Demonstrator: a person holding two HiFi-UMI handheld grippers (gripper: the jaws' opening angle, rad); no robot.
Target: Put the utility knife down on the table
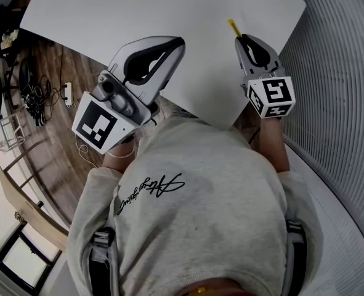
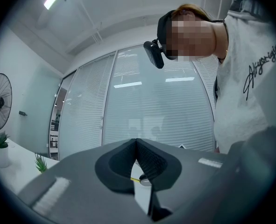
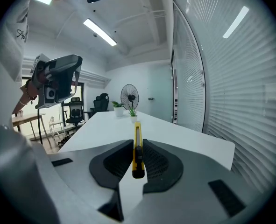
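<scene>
Two grippers at the white table, one gripping the utility knife
From the head view we see our left gripper [image 1: 177, 43] over the near edge of the table [image 1: 108, 11] and our right gripper [image 1: 239, 40] further right, the yellow utility knife [image 1: 233, 26] sticking out past its tips over the tabletop; in the left gripper view our jaws meet at the tips with nothing between them, facing blinds [image 2: 161, 111]; in the right gripper view our jaws press on the knife from both sides, its far end aimed along the table toward a fan [image 3: 129, 97] and small plants [image 3: 133, 112]
</scene>
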